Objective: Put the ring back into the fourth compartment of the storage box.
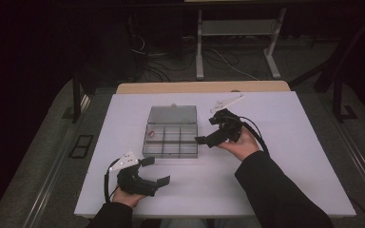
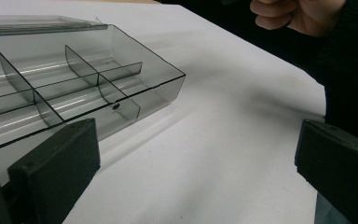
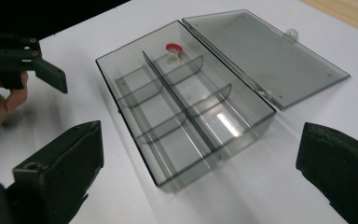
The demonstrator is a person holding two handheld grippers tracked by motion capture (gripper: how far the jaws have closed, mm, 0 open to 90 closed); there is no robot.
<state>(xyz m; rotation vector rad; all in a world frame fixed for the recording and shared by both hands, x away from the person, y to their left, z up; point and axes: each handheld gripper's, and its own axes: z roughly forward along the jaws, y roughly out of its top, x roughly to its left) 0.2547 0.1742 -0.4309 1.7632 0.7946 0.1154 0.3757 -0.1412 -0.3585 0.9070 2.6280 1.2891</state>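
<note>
Compartment box [image 1: 171, 137] of smoky clear plastic sits mid-tabletop [image 1: 290, 142], lid [image 1: 172, 114] folded flat behind it. The right gripper [image 1: 204, 133] hovers just off its right edge, palm up, jaws apart. The left gripper [image 1: 156, 171] rests near the front corner, jaws apart and empty. A small red piece [image 3: 173, 48] lies in one far corner cell.

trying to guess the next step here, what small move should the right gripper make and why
Probably ease the right gripper over the box toward the red piece in its far corner compartment. The lid lies open flat, both grippers are open and empty, and the right one hovers at the box's edge, nearer than the left gripper, which sits short of the box.
</note>
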